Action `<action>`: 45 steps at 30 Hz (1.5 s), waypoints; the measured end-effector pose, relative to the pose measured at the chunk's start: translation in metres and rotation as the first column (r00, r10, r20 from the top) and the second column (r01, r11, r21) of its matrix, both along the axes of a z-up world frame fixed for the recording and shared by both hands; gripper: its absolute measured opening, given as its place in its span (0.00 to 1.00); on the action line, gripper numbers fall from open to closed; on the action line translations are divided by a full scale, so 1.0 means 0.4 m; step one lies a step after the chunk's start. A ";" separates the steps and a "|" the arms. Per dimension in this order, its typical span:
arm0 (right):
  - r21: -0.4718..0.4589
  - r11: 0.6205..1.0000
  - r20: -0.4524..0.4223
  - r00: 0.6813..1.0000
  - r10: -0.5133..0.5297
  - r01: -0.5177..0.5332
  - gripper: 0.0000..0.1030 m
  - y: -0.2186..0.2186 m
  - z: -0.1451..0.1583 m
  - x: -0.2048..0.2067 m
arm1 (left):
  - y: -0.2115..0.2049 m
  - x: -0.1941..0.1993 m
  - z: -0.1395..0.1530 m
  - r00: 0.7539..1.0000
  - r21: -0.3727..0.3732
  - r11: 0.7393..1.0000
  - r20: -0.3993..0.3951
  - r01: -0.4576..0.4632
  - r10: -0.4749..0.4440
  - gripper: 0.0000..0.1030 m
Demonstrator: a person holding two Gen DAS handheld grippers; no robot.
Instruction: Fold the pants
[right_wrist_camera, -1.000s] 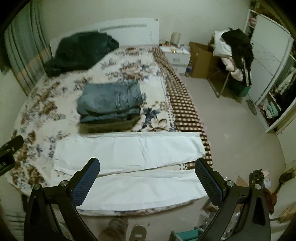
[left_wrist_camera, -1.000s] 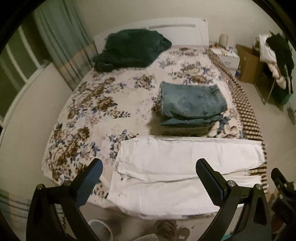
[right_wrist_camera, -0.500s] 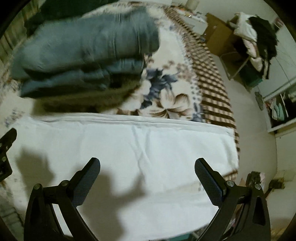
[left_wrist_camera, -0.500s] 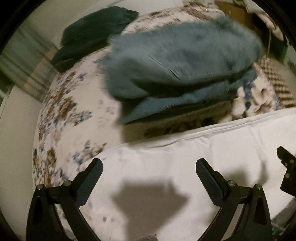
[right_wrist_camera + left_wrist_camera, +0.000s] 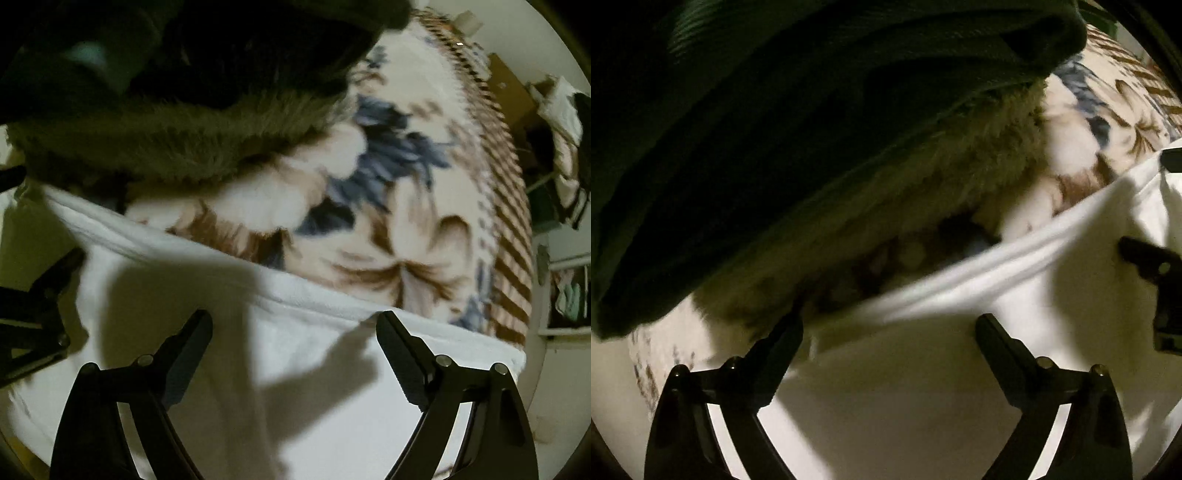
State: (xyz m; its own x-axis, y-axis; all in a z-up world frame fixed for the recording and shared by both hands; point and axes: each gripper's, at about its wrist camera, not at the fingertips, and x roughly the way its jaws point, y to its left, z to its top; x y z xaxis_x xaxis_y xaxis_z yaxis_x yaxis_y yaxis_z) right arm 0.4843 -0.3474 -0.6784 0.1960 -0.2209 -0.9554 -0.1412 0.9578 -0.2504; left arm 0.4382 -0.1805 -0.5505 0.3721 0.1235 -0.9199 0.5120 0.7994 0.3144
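Note:
The white pants point(image 5: 923, 387) lie flat on the floral bedspread point(image 5: 1089, 110), filling the lower half of both wrist views. My left gripper point(image 5: 888, 325) hovers close over their far long edge, jaws wide and closing, only flat cloth between the fingertips, nothing pinched. Further right along the same edge of the pants point(image 5: 314, 387), my right gripper point(image 5: 293, 321) points steeply down, its jaws also wide and closing with no cloth pinched. Each gripper shows at the other view's side: right gripper point(image 5: 1145, 258), left gripper point(image 5: 37, 295).
A dark stack of folded jeans point(image 5: 775, 110) point(image 5: 184, 55) on a fuzzy olive layer point(image 5: 166, 147) sits just beyond the pants' edge. Past the bed's checked border are a cardboard box point(image 5: 506, 81), a chair piled with clothes point(image 5: 565, 122) and shelves point(image 5: 569, 291).
Both grippers have dropped from a high view of the whole bed to just above the white pants' far edge. Their jaws have narrowed slightly.

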 end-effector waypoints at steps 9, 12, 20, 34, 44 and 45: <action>0.106 0.990 -0.039 0.995 0.095 -0.090 0.28 -0.018 -0.005 0.089 | -0.021 0.021 0.051 0.981 -0.198 0.970 -0.101 0.144 -0.167 0.15; 0.079 0.992 -0.011 0.995 0.102 -0.100 0.00 -0.007 0.013 0.102 | -0.022 0.022 0.080 0.979 -0.214 0.965 -0.104 0.150 -0.175 0.06; 0.162 0.987 0.053 0.998 -0.025 0.016 0.00 -0.072 0.095 0.035 | 0.024 -0.031 0.222 0.992 -0.295 0.949 -0.023 0.110 -0.122 0.04; 0.559 0.689 -0.152 0.874 -0.462 0.462 0.72 -0.184 0.192 -0.268 | 0.084 -0.277 0.201 0.998 -0.396 0.918 -0.062 -0.040 0.017 0.04; 0.567 0.335 -0.335 0.583 -0.741 0.752 0.69 -0.255 0.118 -0.214 | 0.077 -0.280 0.185 0.996 -0.383 0.920 -0.066 -0.085 0.065 0.04; 0.540 0.341 -0.331 0.567 -0.754 0.769 0.43 -0.248 0.109 -0.204 | 0.078 -0.279 0.187 0.996 -0.381 0.920 -0.064 -0.087 0.067 0.04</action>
